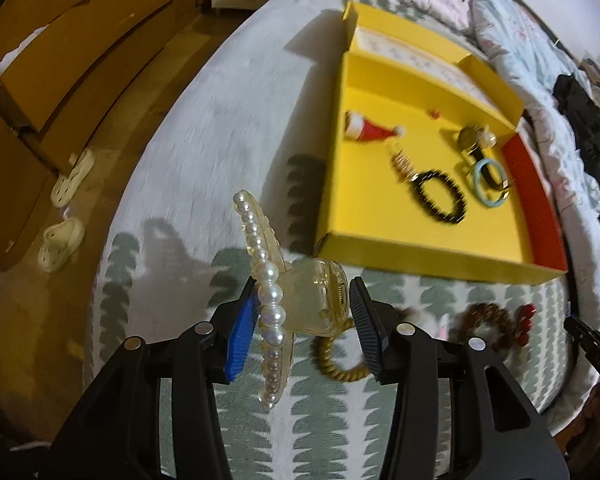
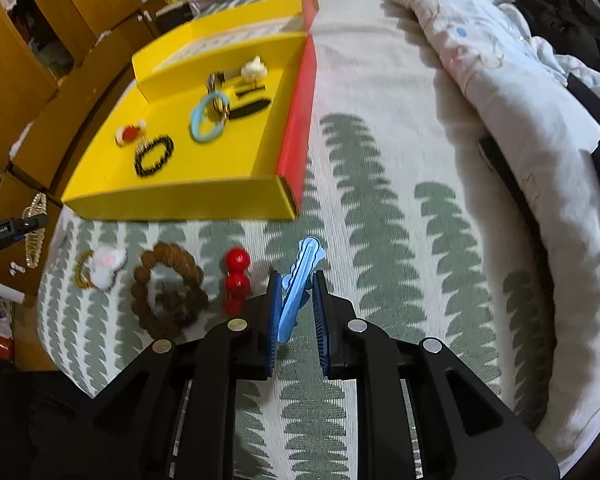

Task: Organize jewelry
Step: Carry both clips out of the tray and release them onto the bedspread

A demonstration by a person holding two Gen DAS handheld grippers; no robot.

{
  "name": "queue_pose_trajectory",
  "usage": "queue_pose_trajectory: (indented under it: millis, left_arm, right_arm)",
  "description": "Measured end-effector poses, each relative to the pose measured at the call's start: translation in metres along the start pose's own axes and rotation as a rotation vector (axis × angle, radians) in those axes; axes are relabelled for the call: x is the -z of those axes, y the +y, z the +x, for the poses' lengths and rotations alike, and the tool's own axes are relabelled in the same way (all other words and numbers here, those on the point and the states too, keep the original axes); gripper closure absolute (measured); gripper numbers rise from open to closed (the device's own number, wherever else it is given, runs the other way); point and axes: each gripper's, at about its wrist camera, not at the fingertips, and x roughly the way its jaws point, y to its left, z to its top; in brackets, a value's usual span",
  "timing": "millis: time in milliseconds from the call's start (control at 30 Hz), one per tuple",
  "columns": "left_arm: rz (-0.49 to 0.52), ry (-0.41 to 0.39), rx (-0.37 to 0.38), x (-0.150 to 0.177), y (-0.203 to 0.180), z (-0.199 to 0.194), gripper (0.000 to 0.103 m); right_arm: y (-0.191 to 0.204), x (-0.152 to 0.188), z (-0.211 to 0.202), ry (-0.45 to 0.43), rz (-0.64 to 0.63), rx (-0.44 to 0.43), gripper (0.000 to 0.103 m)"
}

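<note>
Leaf-patterned woven bedspread [image 2: 380, 208] bore a yellow cardboard tray [image 1: 364, 216]. Left gripper [image 1: 304, 316], half-spread, clamped a translucent pearl-beaded claw clip [image 1: 300, 296]; right gripper [image 2: 296, 312], nearly closed, pinched a wavy blue plastic hairclip [image 2: 300, 280].

Both views are taken from fisheye cameras set just behind the gripper fingers, looking forward and steeply down onto a bed cover [image 1: 204, 128] with a green leaf print. In the left wrist view, the left gripper [image 1: 304, 320] fills the lower frame, and a yellow box [image 1: 364, 208] is seen close by at upper right. In the right wrist view, the right gripper [image 2: 296, 312] fills the lower centre, and the same yellow box [image 2: 204, 196] is seen at upper left. The box, the printed cover and a brown bead bracelet [image 1: 488, 320] [image 2: 168, 296] are shared by both views.
</note>
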Motion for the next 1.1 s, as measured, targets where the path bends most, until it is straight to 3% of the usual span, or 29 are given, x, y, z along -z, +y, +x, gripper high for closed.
queue_pose_trajectory:
  millis: [267, 833, 1100]
  left_arm:
    - [0.011, 0.047, -0.056, 0.01, 0.005, 0.02, 0.057]
    - [0.027, 0.123, -0.084, 0.014, 0.006, 0.046, 0.056]
    - [0.035, 0.076, -0.076, 0.013, -0.005, 0.025, 0.04]
  right_arm:
    - [0.002, 0.004, 0.022, 0.053, -0.012, 0.049, 0.087]
    - [-0.004, 0.008, 0.039, 0.103, -0.01, 0.075, 0.083]
    - [0.0, 0.002, 0.026, 0.059, -0.005, 0.088, 0.079]
